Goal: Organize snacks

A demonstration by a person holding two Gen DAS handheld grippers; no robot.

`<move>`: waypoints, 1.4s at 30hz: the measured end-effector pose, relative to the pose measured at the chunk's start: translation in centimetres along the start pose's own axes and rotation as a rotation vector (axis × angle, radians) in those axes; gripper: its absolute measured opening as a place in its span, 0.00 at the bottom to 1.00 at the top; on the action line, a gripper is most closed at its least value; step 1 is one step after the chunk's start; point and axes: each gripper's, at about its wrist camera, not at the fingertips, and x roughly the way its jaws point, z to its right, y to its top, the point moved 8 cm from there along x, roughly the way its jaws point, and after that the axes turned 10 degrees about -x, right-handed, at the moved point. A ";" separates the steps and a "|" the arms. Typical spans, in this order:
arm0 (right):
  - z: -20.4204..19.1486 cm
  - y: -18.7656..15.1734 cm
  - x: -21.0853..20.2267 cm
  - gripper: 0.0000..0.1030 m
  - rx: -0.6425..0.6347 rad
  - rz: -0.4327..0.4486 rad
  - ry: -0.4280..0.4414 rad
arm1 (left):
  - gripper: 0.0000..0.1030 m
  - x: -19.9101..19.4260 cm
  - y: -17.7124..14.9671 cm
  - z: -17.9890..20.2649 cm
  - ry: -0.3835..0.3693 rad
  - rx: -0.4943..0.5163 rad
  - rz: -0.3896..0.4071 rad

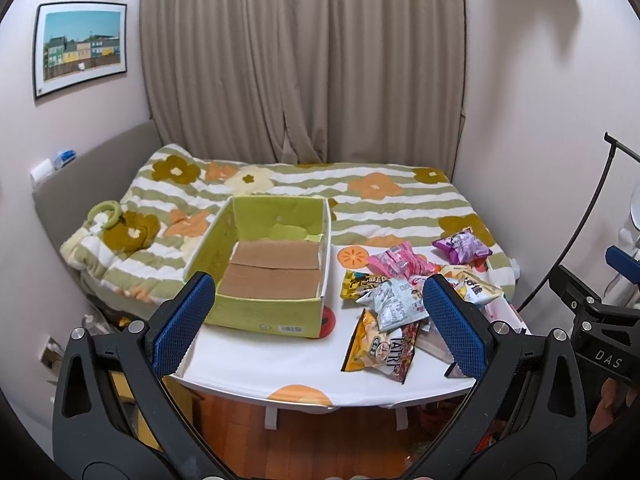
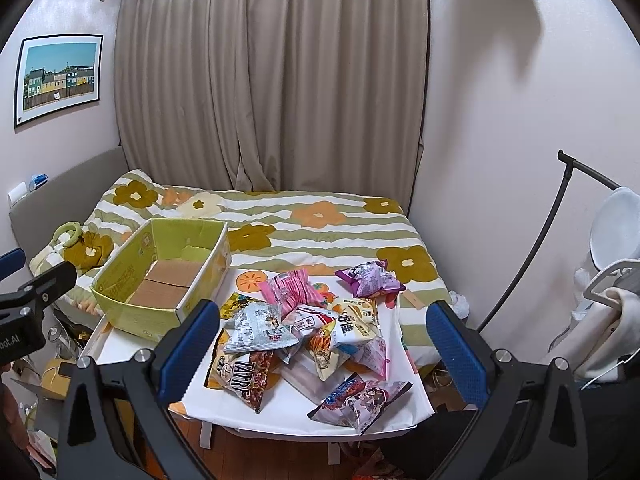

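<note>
An empty green cardboard box [image 1: 260, 312] [image 2: 136, 314] stands on the left of a small white table [image 1: 272, 364] [image 2: 288, 412]. A heap of snack packets [image 1: 396, 304] [image 2: 304, 332] lies on the table's right: a pink one [image 2: 290, 290], a purple one [image 2: 368, 280], a silver one [image 2: 256, 330] and a TATRE bag [image 2: 244, 376]. My left gripper [image 1: 320, 328] is open and empty, held above the table's front. My right gripper [image 2: 324, 356] is open and empty, above the snack heap's near side.
A bed with a flowered striped blanket [image 1: 360, 196] lies behind the table. Beige curtains [image 1: 300, 60] hang at the back. A black stand [image 2: 532, 260] and white clothes [image 2: 612, 320] are at the right. Wooden floor [image 1: 320, 440] shows below the table.
</note>
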 end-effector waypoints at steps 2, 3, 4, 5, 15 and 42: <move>-0.1 0.0 0.0 1.00 -0.001 -0.001 0.001 | 1.00 -0.1 0.0 0.0 -0.002 -0.001 -0.002; -0.1 -0.1 0.0 1.00 0.000 -0.001 -0.001 | 1.00 -0.1 0.0 -0.1 -0.002 -0.001 -0.001; -0.1 0.0 0.0 1.00 0.000 0.000 -0.001 | 1.00 -0.1 0.0 0.0 -0.002 0.000 -0.001; -0.1 0.0 0.0 1.00 0.002 0.000 0.000 | 1.00 -0.1 0.0 0.1 -0.003 0.000 -0.001; -0.2 -0.4 0.3 1.00 0.009 -0.010 -0.002 | 1.00 0.4 0.2 0.3 -0.004 0.002 -0.011; -0.2 -1.0 1.7 1.00 0.009 -0.034 -0.007 | 1.00 2.9 0.4 0.1 -0.022 0.002 -0.052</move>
